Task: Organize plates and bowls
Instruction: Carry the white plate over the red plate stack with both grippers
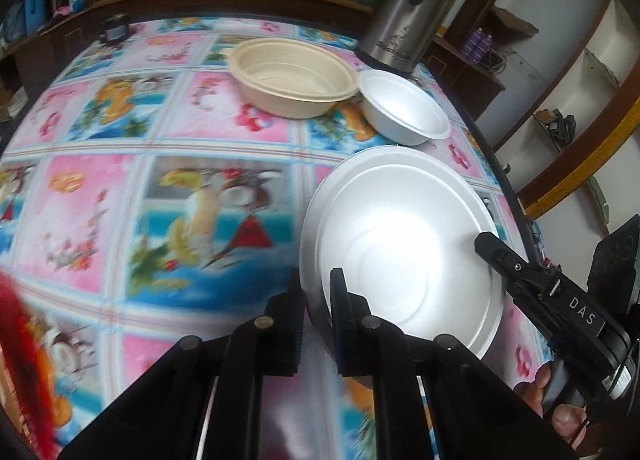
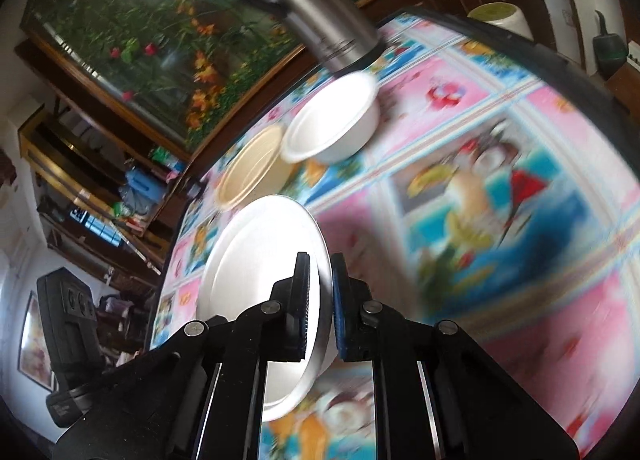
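A large white plate (image 1: 404, 244) is held above the flowered tablecloth by both grippers. My left gripper (image 1: 316, 300) is shut on its near left rim. My right gripper (image 2: 320, 300) is shut on the opposite rim; it also shows in the left wrist view (image 1: 496, 248) at the plate's right edge. The plate also shows in the right wrist view (image 2: 256, 276), tilted. A beige bowl (image 1: 294, 76) and a smaller white bowl (image 1: 404, 106) stand side by side on the table beyond the plate; both also show in the right wrist view, the beige bowl (image 2: 252, 164) and the white bowl (image 2: 332, 124).
A steel thermos jug (image 1: 408, 4) stands at the table's far right corner, just behind the white bowl. A dark jar (image 1: 116, 26) sits at the far left edge. The table's right edge (image 1: 500, 164) runs close to the plate. Shelves and a cabinet surround the table.
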{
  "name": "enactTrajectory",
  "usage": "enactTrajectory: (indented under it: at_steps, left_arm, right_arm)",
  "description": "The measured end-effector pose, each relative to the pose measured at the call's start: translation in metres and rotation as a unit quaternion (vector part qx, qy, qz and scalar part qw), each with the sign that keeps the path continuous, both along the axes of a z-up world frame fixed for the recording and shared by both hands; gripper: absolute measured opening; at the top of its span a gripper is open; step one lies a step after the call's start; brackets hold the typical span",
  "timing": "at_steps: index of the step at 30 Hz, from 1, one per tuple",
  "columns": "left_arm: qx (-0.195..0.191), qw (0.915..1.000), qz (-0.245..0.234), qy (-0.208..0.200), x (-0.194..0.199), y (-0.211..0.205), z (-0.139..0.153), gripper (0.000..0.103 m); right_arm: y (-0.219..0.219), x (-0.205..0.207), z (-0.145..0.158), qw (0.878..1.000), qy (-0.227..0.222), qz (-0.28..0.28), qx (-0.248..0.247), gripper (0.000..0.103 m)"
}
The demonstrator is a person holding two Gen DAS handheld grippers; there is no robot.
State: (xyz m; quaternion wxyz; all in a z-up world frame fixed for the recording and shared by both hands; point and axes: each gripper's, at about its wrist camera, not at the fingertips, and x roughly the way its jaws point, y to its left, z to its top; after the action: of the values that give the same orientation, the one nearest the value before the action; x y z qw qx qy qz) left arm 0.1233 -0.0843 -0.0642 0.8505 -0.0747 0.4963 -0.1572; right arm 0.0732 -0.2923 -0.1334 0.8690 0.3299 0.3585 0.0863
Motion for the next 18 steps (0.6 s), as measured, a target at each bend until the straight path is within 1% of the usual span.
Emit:
enactTrajectory:
  at_steps: [5,9,14,18]
  left_arm:
    - [0.011,0.9991,0.037,-0.021,-0.037,0.056,0.017,0.010]
    - [0.007,0.9962,0.076,-0.041,-0.062,0.106,0.035,0.010]
    - [0.006,0.9885,0.132,-0.073,-0.097,0.171,0.057,0.011]
    - [0.007,0.9804,0.179,-0.082,-0.119,0.224,0.063,0.011]
  right_arm:
    - [0.048,-0.010,0.002,0.999,-0.003,0.043,0.022,0.010]
    - [0.096,-0.012,0.019,0.996,-0.020,0.088,0.021,0.011]
    - [0.164,-0.014,0.044,0.987,-0.042,0.151,0.014,0.011]
    - [0.227,-0.016,0.054,0.979,-0.052,0.199,0.005,0.011]
